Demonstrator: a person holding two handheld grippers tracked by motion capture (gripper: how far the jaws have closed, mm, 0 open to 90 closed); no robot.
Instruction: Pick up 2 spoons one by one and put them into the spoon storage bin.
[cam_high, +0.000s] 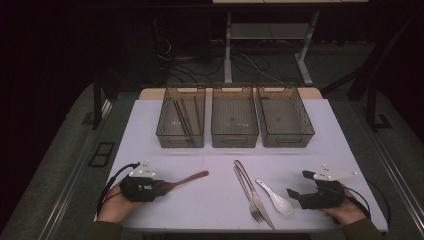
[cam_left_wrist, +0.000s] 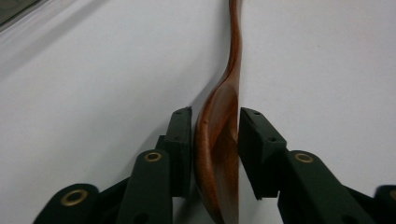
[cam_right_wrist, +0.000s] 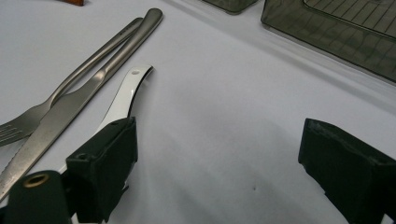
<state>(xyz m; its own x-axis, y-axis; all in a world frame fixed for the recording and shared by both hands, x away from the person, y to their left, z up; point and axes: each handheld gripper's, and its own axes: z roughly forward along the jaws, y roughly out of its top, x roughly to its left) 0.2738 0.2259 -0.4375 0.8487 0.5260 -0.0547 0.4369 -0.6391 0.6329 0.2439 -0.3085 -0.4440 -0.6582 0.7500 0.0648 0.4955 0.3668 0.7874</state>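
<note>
A: Which step does the figure show?

B: The grasp, by my reading. The left hand-held gripper (cam_left_wrist: 215, 140) has its jaws on either side of the bowl of the wooden spoon (cam_left_wrist: 219, 154). The right pad (cam_left_wrist: 254, 149) meets the bowl's edge and the left pad (cam_left_wrist: 180, 149) sits at its back, so the spoon appears clamped. It lies on the white worktop (cam_high: 220, 200), its handle running straight ahead of the jaws.

A: And the other hand?

B: The right hand-held gripper (cam_right_wrist: 217, 158) rests on the worktop with its jaws spread wide and nothing between them. Just beside its left jaw lies a white ceramic spoon (cam_right_wrist: 123, 100); beyond that, a metal knife (cam_right_wrist: 93, 88) and fork (cam_right_wrist: 60, 98) lie crossed.

A: What does the next move call for?

B: Probably a lift and a carry to one of the three grey bins (cam_high: 235, 117) ahead of both grippers. The left bin (cam_high: 181, 117) already holds long dark sticks, perhaps chopsticks. Which bin takes the spoon cannot be told. The grip sits at one end of the spoon, so the handle may droop.
</note>
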